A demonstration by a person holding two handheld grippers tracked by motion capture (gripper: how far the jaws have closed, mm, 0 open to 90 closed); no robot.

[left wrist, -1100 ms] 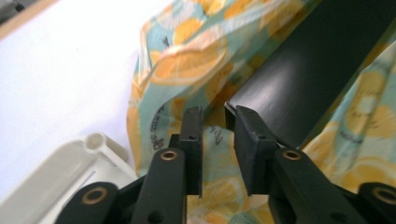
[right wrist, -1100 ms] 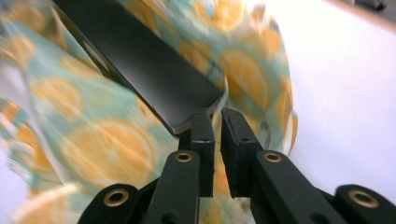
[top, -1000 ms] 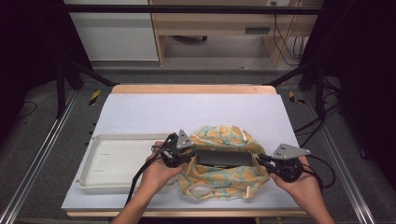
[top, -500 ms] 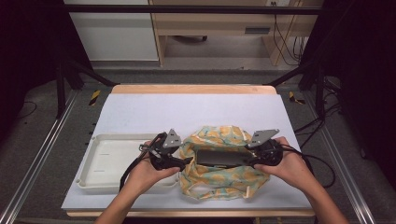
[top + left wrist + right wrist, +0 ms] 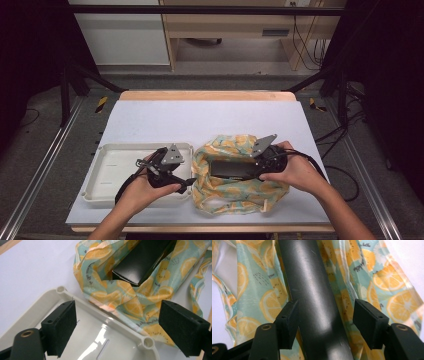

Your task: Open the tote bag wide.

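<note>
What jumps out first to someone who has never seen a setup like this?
Probably the bright lemon-print bag, crumpled near the front of the white table, with a long black box lying in its open mouth. To its left sits a shallow white tray. A person's hands hold two black grippers: the left gripper open over the tray's edge, the right gripper with its jaws standing open either side of the box.

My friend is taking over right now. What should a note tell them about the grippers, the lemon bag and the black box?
Left gripper: open, holding nothing, over the white tray's near corner beside the lemon bag.
Right gripper: jaws have just been opening; they straddle the black box, and the right pad stands clear of it.
Done: box lies in the open bag on the table.
Left: probably gripping the box, then finishing the move.
</note>
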